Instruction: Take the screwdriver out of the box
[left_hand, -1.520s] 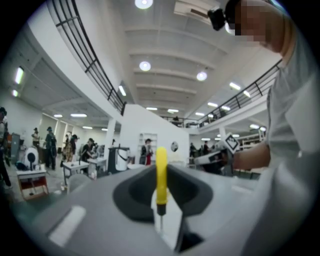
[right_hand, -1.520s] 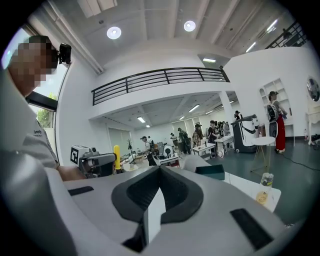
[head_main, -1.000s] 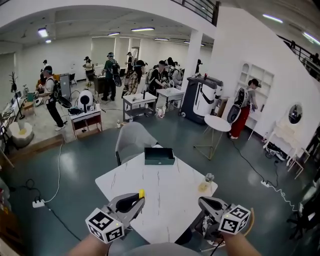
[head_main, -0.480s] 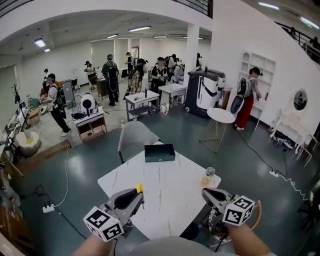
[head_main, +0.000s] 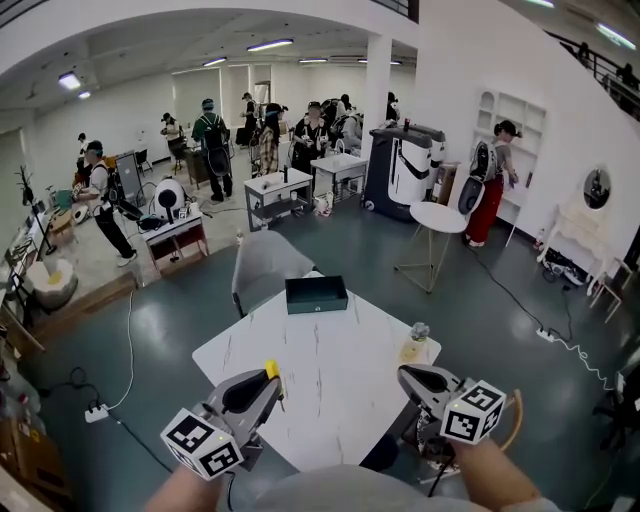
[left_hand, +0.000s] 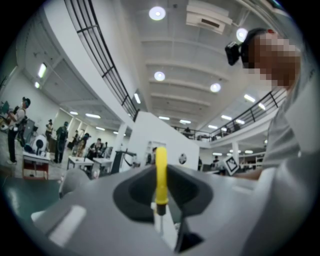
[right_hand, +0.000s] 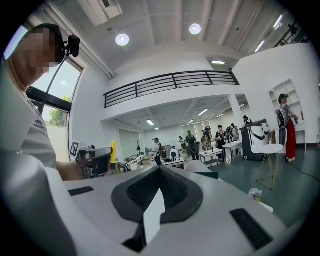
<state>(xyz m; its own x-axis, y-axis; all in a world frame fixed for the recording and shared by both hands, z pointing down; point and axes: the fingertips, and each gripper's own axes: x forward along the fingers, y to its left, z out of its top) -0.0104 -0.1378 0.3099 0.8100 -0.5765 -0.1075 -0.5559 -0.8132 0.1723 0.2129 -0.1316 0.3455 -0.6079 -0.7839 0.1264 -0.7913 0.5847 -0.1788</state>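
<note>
Screwdriver (left_hand: 160, 170) stands upright, clenched by its thin shank in the left gripper (head_main: 268, 388) over the desk's (head_main: 330, 350) near edge, well apart from the box (head_main: 316, 294) at the far side. The right gripper (head_main: 410, 376) is closed and empty. Such a narrow hold could let it pivot or slip if tilted.

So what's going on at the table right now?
A person holds a hand-held gripper in each hand over the near edge of the white table. The left hand-held gripper is clamped on a yellow-handled screwdriver, well clear of the dark green box at the table's far edge. The right hand-held gripper is shut and empty.
</note>
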